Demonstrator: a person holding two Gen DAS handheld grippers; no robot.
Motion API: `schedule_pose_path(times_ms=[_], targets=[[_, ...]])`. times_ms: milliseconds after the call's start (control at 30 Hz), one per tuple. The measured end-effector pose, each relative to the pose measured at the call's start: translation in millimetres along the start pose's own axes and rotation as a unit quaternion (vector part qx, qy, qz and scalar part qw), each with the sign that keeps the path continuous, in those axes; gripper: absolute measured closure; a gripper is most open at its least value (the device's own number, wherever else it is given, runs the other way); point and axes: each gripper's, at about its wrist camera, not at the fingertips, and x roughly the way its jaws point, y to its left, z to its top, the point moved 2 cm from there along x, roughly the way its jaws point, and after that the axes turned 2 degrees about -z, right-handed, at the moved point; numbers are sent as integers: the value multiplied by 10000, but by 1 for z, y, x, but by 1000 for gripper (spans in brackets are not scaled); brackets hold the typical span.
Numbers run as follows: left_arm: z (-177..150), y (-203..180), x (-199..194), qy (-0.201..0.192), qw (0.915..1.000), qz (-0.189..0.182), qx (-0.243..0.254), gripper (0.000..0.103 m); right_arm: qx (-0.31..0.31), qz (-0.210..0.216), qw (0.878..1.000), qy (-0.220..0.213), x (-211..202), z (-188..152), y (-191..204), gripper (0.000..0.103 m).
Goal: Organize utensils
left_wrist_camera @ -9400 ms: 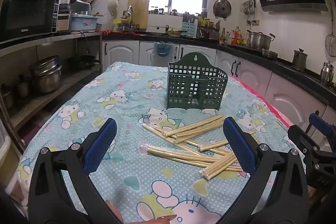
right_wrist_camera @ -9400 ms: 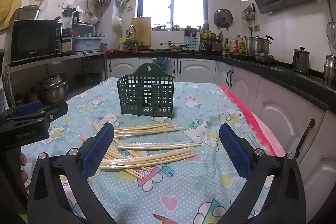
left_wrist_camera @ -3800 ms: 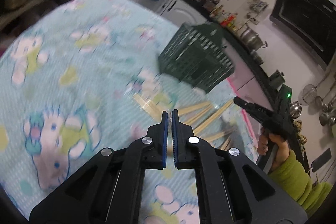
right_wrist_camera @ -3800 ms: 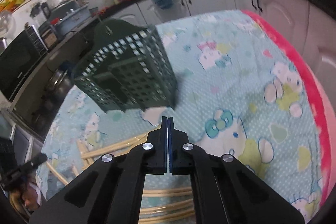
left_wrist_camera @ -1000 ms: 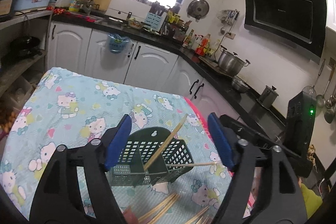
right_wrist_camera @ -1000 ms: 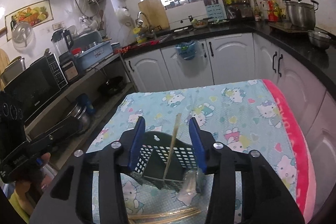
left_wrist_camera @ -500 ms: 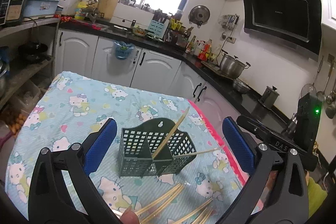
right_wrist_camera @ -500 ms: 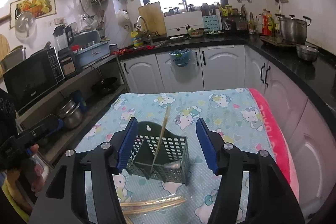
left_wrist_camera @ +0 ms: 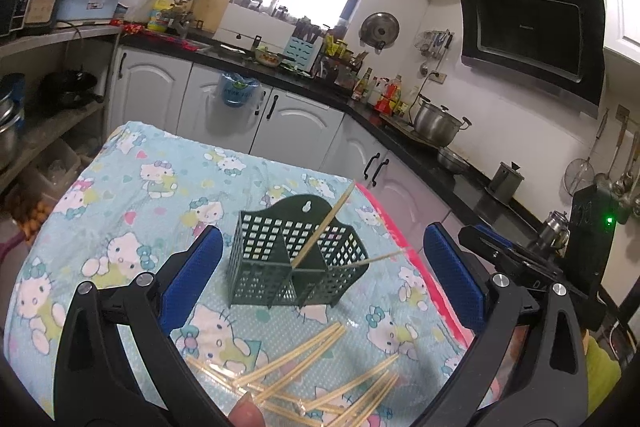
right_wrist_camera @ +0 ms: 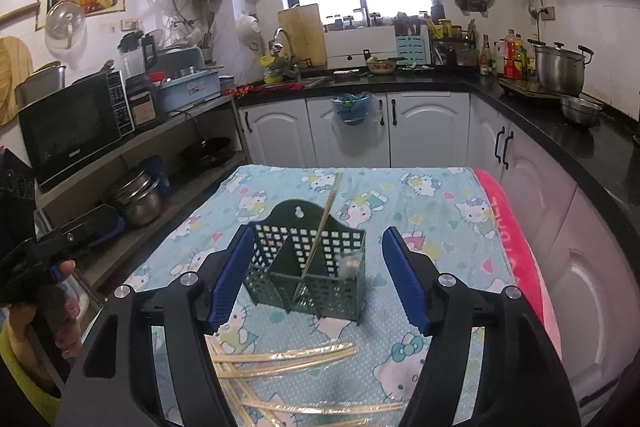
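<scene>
A dark green slotted utensil holder (left_wrist_camera: pixel 296 259) stands on the table; it also shows in the right wrist view (right_wrist_camera: pixel 308 267). Two wrapped chopstick pairs lean in it: one (left_wrist_camera: pixel 324 227) sticks up, one (left_wrist_camera: pixel 380 258) pokes out to the right. Several wrapped chopstick pairs (left_wrist_camera: pixel 316 375) lie on the cloth in front of it, also in the right wrist view (right_wrist_camera: pixel 288 359). My left gripper (left_wrist_camera: pixel 320 279) is open and empty, above and in front of the holder. My right gripper (right_wrist_camera: pixel 316 279) is open and empty, framing the holder.
The table carries a light blue cartoon-cat cloth (left_wrist_camera: pixel 132 187) with a pink edge (right_wrist_camera: pixel 504 211) on the right. White cabinets and a black counter (right_wrist_camera: pixel 400 79) run behind and right. Shelves with pots (right_wrist_camera: pixel 136 199) stand left. The right gripper's body (left_wrist_camera: pixel 520 263) shows at the right.
Both grippers have opened wider and drawn back from the holder. Each left a chopstick pair in it. The holder and loose chopsticks have not moved.
</scene>
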Motion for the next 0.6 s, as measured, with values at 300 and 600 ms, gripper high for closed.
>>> schedule_pose_path(times_ms=[300, 600], targets=[[-18, 9, -19, 15, 9999, 97, -99, 11, -51, 59, 9999, 72, -13, -21, 11, 34], [-37, 14, -28, 132, 9997, 140, -150, 11, -162, 50, 9997, 179, -20, -44, 23, 32]])
